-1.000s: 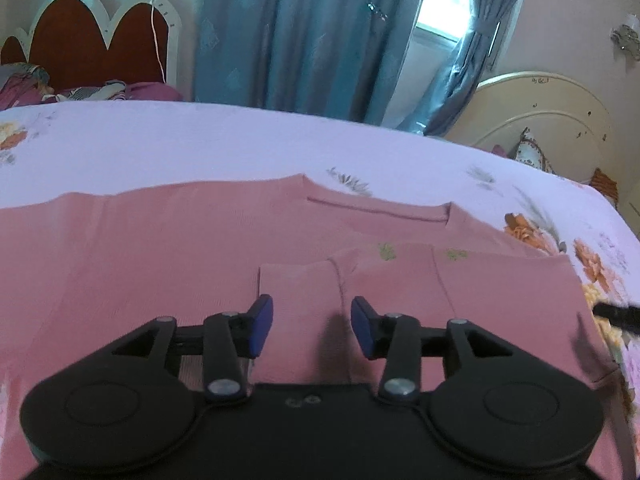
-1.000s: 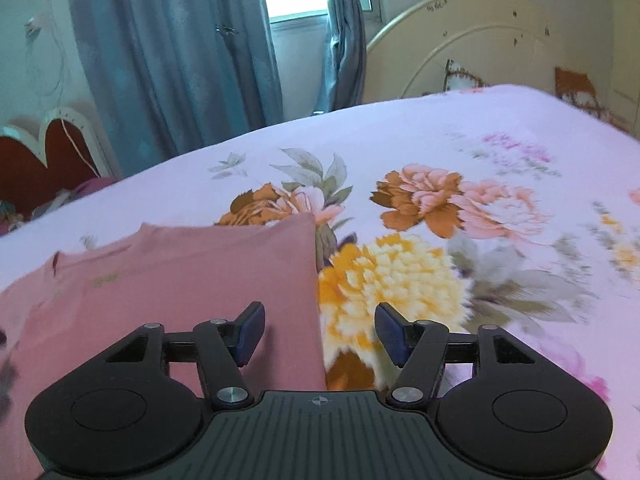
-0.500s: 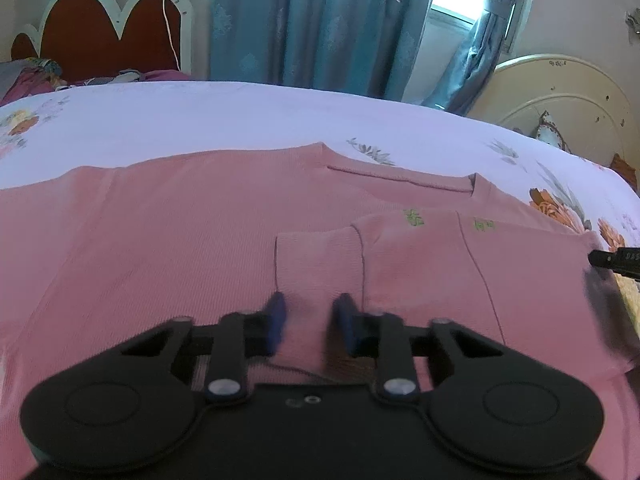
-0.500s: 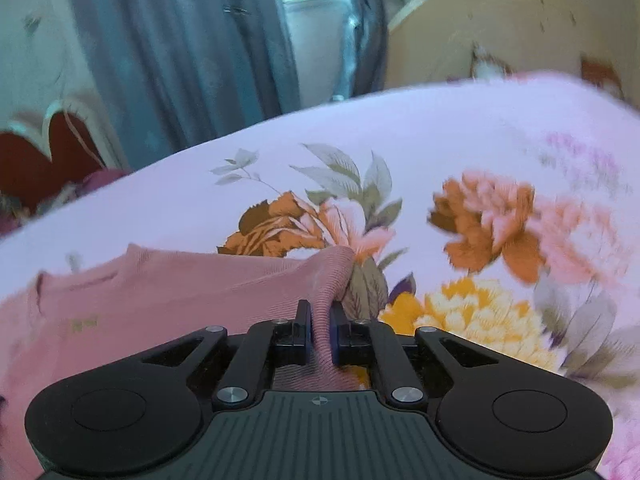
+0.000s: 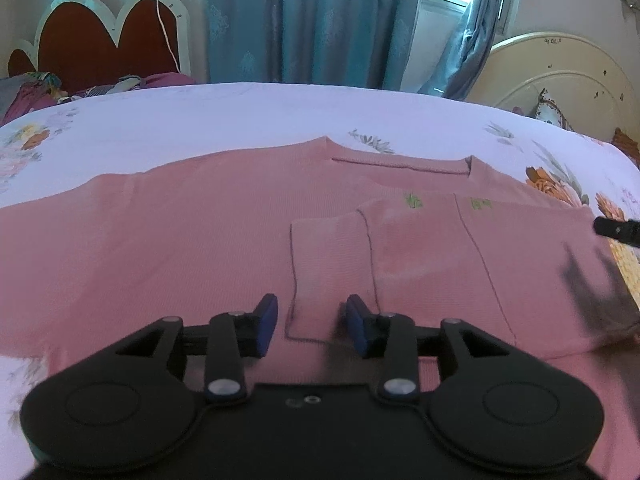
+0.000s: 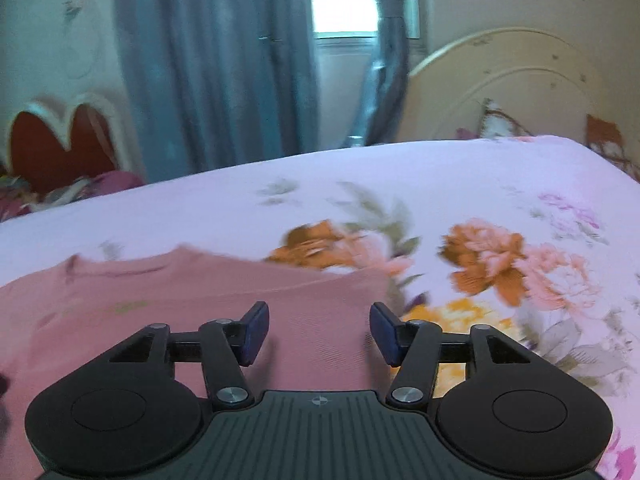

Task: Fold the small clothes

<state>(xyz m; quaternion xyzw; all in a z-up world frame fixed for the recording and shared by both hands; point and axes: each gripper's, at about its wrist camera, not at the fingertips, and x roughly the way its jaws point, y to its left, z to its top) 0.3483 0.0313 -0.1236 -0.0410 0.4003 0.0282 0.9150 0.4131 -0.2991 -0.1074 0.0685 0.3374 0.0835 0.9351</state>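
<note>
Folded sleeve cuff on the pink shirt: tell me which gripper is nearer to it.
Left. The left gripper sits right at the cuff, which lies between its open jaws. The right gripper is at the shirt's side edge.

Bed [image 6: 460, 176]: floral sheet lying bare past the pink shirt [image 5: 200, 248]; headboards [image 6: 508, 84] and curtains [image 5: 320, 20] bounding far side.

The pink shirt [image 5: 200, 248] runs off the left and bottom edges; right wrist view is motion-blurred, smearing the bedsheet's [image 6: 460, 184] flowers
</note>
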